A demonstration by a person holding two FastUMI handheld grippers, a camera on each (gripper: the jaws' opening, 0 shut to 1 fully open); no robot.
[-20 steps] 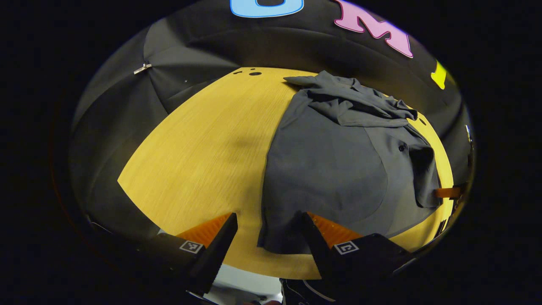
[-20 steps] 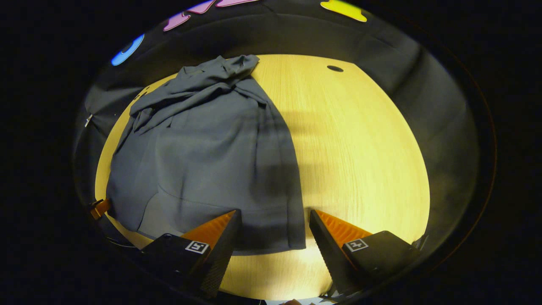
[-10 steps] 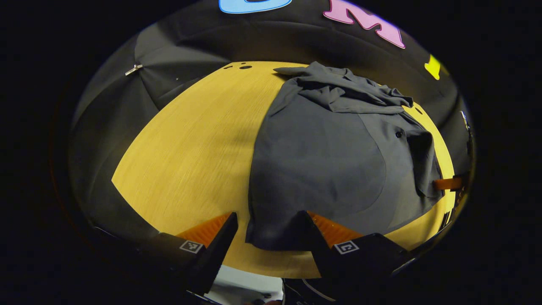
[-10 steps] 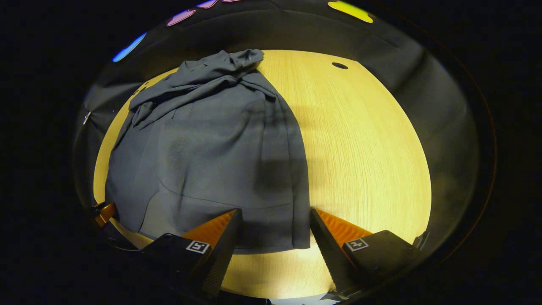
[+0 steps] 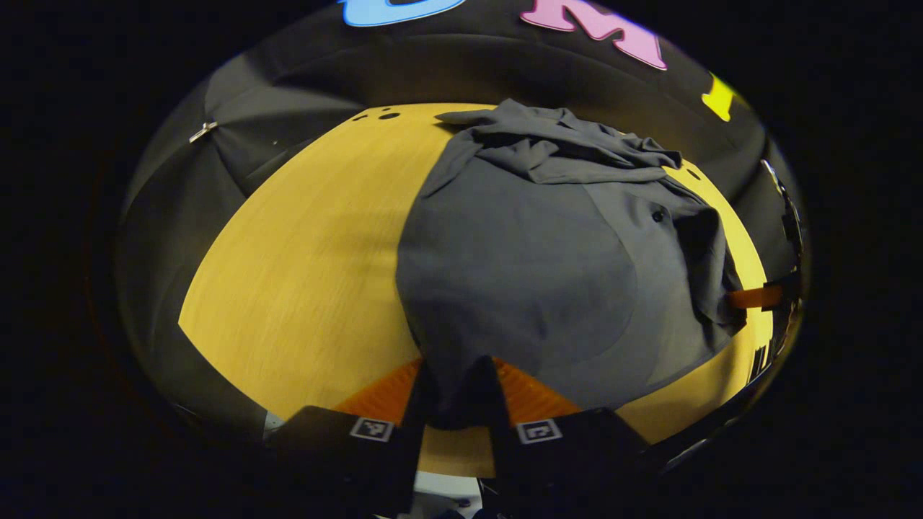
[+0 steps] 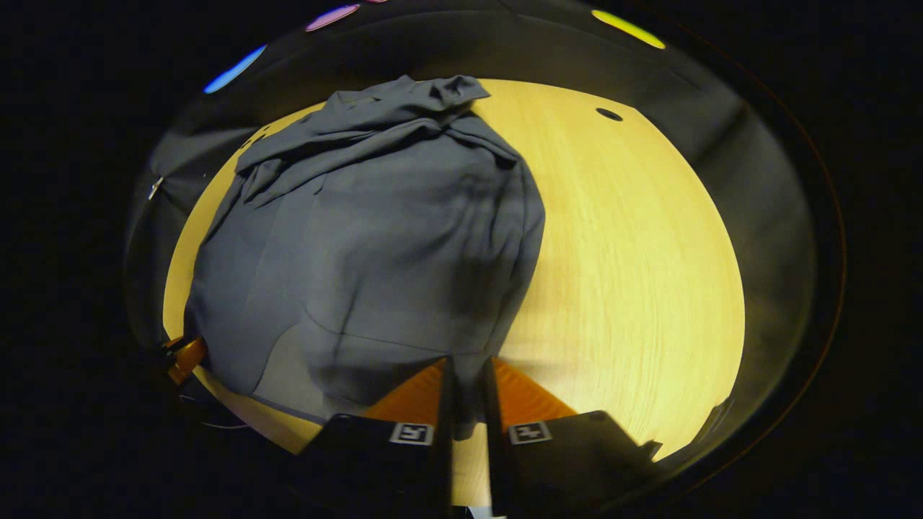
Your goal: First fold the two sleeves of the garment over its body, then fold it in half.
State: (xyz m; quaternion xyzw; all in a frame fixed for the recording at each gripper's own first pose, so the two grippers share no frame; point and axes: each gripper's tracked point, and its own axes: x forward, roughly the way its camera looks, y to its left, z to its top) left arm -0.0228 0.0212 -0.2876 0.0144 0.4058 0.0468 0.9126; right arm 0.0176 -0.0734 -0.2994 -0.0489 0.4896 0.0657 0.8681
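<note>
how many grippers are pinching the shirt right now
2. The left gripper pinches the shirt's near hem at one corner; the right gripper pinches the hem at the other corner.

Black hand-held gripper [image 5: 456, 393] bodies, square white-bordered markers

Garment [image 5: 533, 281] corners hidden between fingers

A grey garment [image 5: 526, 267] lies rumpled on the yellow wooden table [image 5: 303, 252].
</note>
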